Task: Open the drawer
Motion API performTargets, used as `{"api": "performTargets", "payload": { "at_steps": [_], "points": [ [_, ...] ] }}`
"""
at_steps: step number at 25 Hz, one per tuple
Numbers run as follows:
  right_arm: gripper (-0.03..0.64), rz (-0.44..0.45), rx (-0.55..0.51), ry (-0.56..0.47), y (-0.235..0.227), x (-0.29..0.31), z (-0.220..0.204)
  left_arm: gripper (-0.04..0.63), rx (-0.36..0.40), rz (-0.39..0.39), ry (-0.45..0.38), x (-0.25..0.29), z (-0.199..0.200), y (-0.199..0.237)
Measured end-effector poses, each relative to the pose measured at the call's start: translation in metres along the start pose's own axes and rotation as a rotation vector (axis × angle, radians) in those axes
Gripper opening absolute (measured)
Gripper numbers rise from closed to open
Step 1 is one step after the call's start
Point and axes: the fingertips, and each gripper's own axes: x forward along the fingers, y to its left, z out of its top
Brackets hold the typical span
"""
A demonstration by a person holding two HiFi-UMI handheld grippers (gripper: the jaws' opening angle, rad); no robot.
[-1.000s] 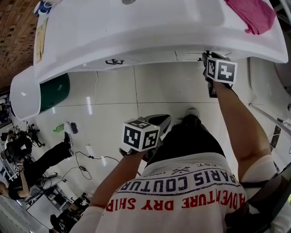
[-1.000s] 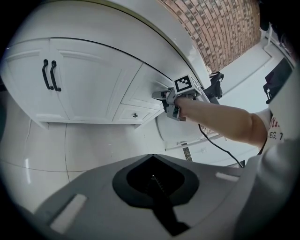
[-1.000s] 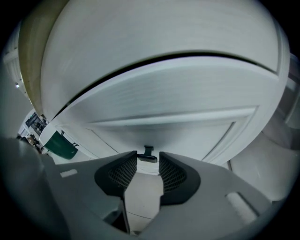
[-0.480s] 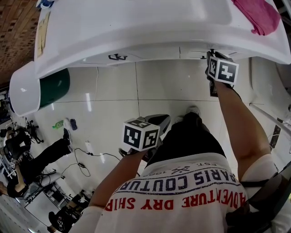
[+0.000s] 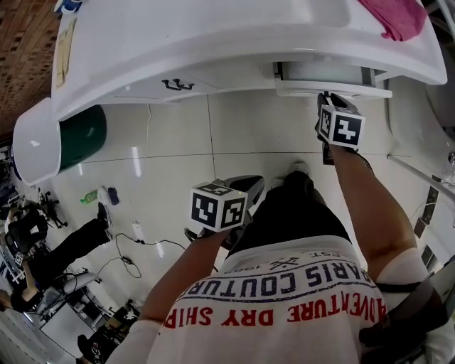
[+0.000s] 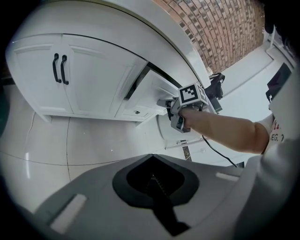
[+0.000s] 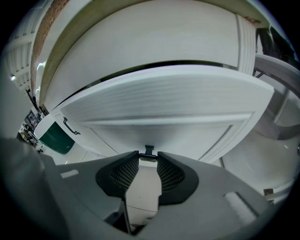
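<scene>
Here, right gripper (image 7: 147, 159) fingers (image 7: 125, 174) just closed on drawer handle (image 7: 149, 149), left gripper (image 6: 152, 178) fingers (image 6: 160, 200) together, empty

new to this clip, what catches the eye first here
The white drawer stands partly open at the head view's upper right; the right tool, whose jaws have just been closing, grips its black handle. Next come the pink cloth on the counter above it and the green container at left.

Glossy white floor tiles (image 5: 178, 135) (mirror-bright), red brick wall (image 6: 225, 33)
</scene>
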Motion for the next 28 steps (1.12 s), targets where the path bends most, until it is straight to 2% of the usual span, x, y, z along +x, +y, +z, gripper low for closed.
{"api": "performTargets", "payload": {
  "at_steps": [5,16,28],
  "points": [
    [0.129,0.021,-0.012,0.025,0.009,-0.009,-0.033,-0.005,0.009,-0.004,0.002,-0.001,-0.005,-0.005],
    [0.129,0.019,-0.034,0.075,0.015,-0.040,-0.088,-0.005,-0.026,0.000,0.016,-0.008,-0.031,-0.021],
    [0.130,0.033,-0.042,0.083,0.013,-0.043,-0.095,-0.005,-0.029,0.001,0.018,-0.005,-0.036,-0.028]
  ]
}}
